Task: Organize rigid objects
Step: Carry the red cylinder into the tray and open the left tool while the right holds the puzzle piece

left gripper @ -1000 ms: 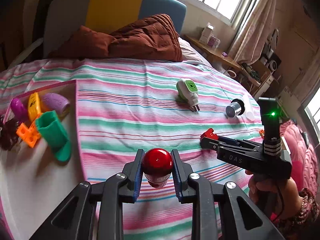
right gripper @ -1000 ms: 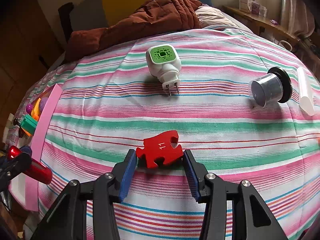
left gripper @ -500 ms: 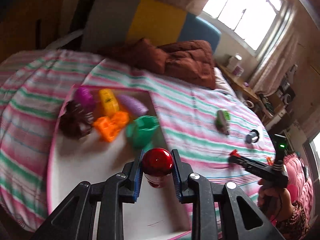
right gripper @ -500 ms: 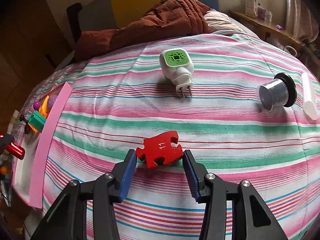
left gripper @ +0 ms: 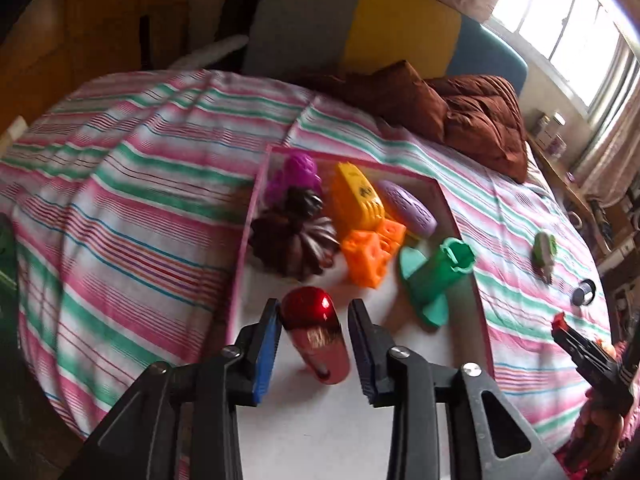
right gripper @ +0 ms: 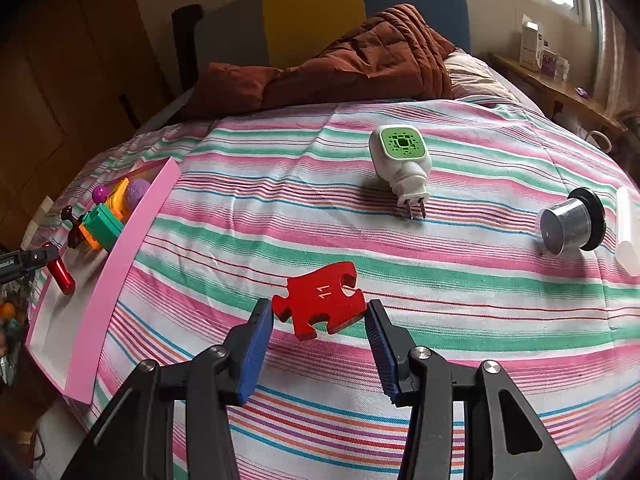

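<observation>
In the left wrist view my left gripper point(left gripper: 314, 305) hangs over the white floor of a pink-rimmed tray point(left gripper: 460, 216). Its jaws are opening. A shiny red capsule point(left gripper: 316, 336) leans between them, and a gap shows at the right pad. From the right wrist view the capsule point(right gripper: 60, 276) slants onto the tray point(right gripper: 128, 256) below the left gripper point(right gripper: 24, 260). My right gripper point(right gripper: 318, 306) is shut on a red puzzle piece point(right gripper: 320, 304) marked 11, just above the striped bedspread. That gripper point(left gripper: 588, 352) also shows in the left wrist view, at the right edge.
The tray holds a dark fluted mould point(left gripper: 294, 244), orange block point(left gripper: 366, 256), green piece point(left gripper: 436, 280), yellow toy point(left gripper: 356, 196) and purple toys. On the bedspread lie a white-green plug-in point(right gripper: 400, 160), a clear black-based cylinder point(right gripper: 568, 226) and a white tube point(right gripper: 628, 236). A brown quilt point(right gripper: 360, 64) lies at the headboard.
My left gripper swung left from above the bedspread to above the tray, and its jaws came apart from the red capsule. The right gripper kept its hold on the puzzle piece.
</observation>
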Tool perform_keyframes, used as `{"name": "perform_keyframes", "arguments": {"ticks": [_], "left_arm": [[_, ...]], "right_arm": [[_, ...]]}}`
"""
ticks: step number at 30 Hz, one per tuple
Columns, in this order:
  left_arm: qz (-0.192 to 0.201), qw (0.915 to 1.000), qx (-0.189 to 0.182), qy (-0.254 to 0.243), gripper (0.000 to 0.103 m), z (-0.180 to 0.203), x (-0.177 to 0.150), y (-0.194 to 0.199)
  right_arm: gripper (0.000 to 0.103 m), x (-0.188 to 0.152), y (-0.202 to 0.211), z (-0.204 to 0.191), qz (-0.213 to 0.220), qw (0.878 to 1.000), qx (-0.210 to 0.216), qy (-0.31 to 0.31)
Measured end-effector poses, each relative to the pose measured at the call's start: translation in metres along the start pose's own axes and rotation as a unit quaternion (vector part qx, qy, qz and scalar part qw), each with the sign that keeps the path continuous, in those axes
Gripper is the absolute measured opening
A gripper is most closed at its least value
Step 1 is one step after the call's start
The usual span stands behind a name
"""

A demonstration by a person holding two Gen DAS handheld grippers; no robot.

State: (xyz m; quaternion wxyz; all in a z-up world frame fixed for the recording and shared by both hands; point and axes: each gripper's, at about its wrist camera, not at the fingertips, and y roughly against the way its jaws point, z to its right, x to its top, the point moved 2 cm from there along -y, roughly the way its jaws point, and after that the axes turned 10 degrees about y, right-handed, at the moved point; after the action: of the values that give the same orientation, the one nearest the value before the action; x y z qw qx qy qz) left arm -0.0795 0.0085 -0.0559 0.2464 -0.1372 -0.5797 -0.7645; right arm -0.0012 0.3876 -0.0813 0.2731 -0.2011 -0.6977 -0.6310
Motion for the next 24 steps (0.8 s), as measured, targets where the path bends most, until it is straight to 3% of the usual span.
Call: {"name": "perform_keyframes", "arguments": {"ticks": [4,12,17,24], "left_arm": [[0.016,0.9991,-0.021,0.034,0.039,-0.012,0.003,0.006],[0.052,0.9961,-0.020,0.069,0.039,-0.025,-0.004,0.019],[0.031,0.9988,-0.018,0.032,0.039,-0.013,-0.017,0.016],[0.036,0.9990,-0.017,-0.020,0.039,0.004,-0.033,0.021]], "right_arm": [[0.048,0.002,0.003,-0.002,0.012,1.000,0.000,0.005],[0.048,0.010,0.018,-0.021,0.048,0.998,0.010,0.041],[0.048,0.016,0.025,-0.047,0.052,0.996,0.034,0.063],[0.048,0.025,0.027,-0.097,0.041,0.991,0.093,0.085]]}}
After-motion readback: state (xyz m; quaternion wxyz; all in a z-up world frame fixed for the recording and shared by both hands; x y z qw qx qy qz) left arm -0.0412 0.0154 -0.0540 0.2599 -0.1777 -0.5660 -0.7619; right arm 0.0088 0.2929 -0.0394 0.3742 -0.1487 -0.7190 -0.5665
